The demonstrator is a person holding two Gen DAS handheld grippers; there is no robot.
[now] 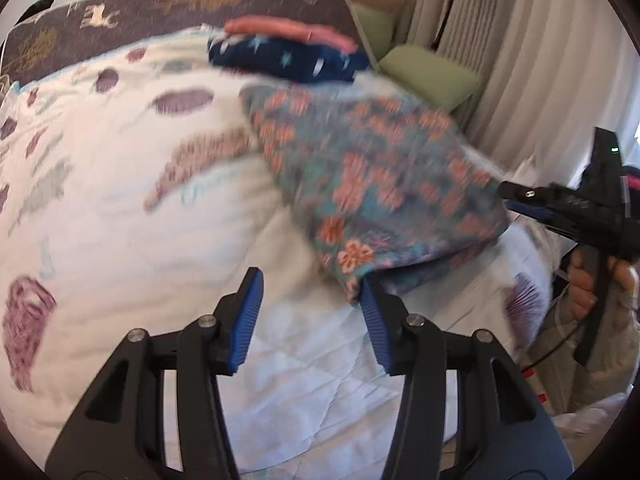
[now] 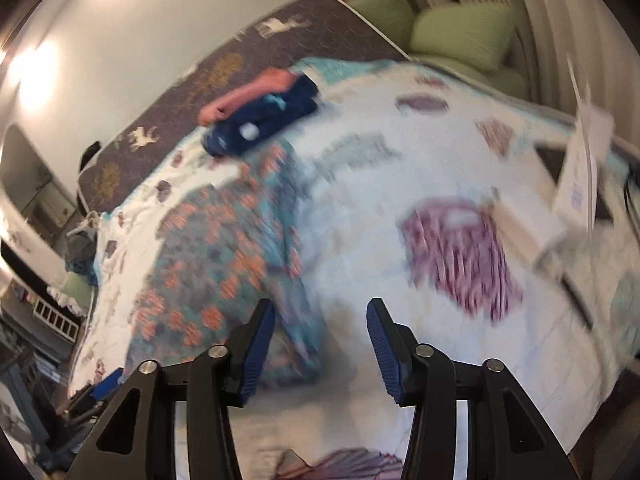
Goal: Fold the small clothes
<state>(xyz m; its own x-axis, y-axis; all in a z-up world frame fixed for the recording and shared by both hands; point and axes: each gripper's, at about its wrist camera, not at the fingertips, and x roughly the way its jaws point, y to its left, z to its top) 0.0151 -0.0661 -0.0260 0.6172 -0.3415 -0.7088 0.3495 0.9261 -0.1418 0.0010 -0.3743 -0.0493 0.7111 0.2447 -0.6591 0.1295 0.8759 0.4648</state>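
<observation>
A folded floral garment, teal with orange flowers, lies on the white patterned quilt. My left gripper is open and empty, its right finger at the garment's near corner. My right gripper is open and empty, its left finger beside the garment's near edge. The right gripper also shows at the right of the left wrist view, beside the garment. Both views are blurred by motion.
A stack of folded clothes, pink on navy with stars, sits at the far side of the bed. Green pillows lie by the curtain. Papers or a box rest at the bed's right edge.
</observation>
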